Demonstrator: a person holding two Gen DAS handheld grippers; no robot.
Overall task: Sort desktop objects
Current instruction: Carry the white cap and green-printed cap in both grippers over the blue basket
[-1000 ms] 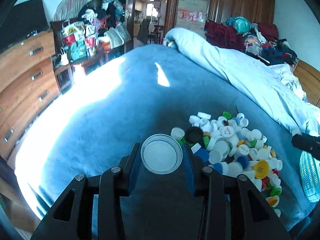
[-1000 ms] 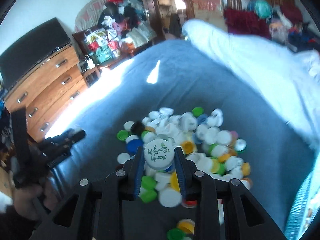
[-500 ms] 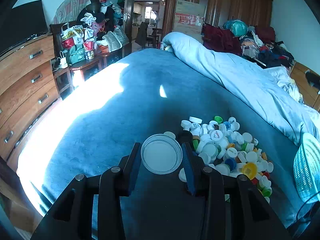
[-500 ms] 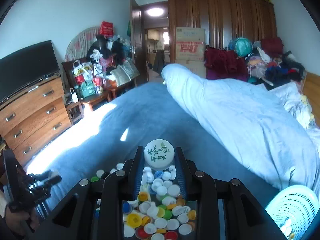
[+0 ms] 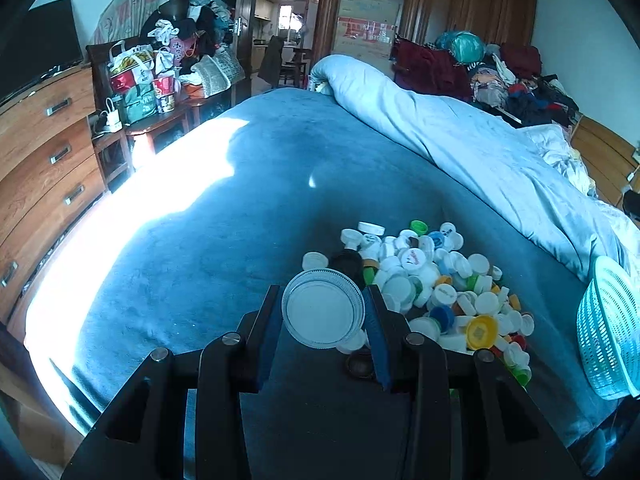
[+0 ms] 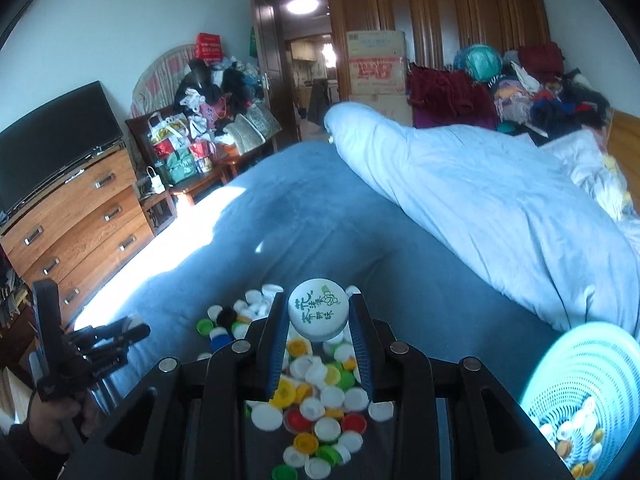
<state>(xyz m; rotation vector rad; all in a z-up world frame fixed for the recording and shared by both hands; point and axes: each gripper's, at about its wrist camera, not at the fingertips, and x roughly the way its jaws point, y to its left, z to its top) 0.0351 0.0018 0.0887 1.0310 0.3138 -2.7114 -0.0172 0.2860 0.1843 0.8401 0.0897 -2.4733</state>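
Two caps [image 5: 323, 309] [image 6: 318, 314] in jaws above heap [image 5: 436, 284].

A second ago the right gripper [image 6: 319, 320] hung low over the pile of bottle caps [image 6: 316, 396], its printed white cap [image 6: 318, 314] seen against the heap; it has since lifted and tipped up, so the pile now sits at 6 o'clock under the jaws. The turquoise basket [image 6: 580, 392] has come into its view at 4 o'clock. In the left wrist view that basket [image 5: 608, 328] has grown at 3 o'clock, and the right gripper's dark tip has left that edge.
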